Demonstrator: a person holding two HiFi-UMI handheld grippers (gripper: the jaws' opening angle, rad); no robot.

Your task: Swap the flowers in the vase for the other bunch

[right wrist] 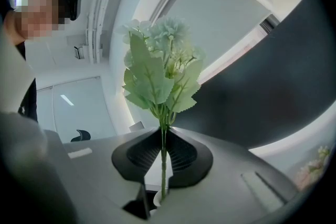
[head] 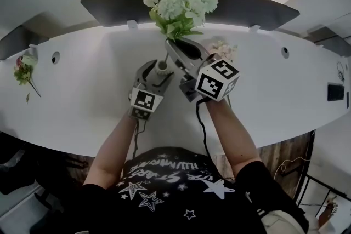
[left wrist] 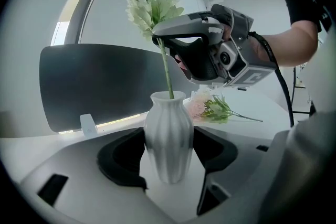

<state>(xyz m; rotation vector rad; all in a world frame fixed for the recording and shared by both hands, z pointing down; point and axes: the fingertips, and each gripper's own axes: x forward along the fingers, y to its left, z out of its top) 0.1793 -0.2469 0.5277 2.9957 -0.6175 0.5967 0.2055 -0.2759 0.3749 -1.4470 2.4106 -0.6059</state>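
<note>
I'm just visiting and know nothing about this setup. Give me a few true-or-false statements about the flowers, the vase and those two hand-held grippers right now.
1. The white vase stands between the left hand-held gripper's jaws. True.
2. The right hand-held gripper is empty. False: it is shut on the white bunch's stem.
3. The vase holds pink flowers. False: the pink bunch lies on the table beyond it.
4. The white bunch's stem reaches into the vase. True.
</note>
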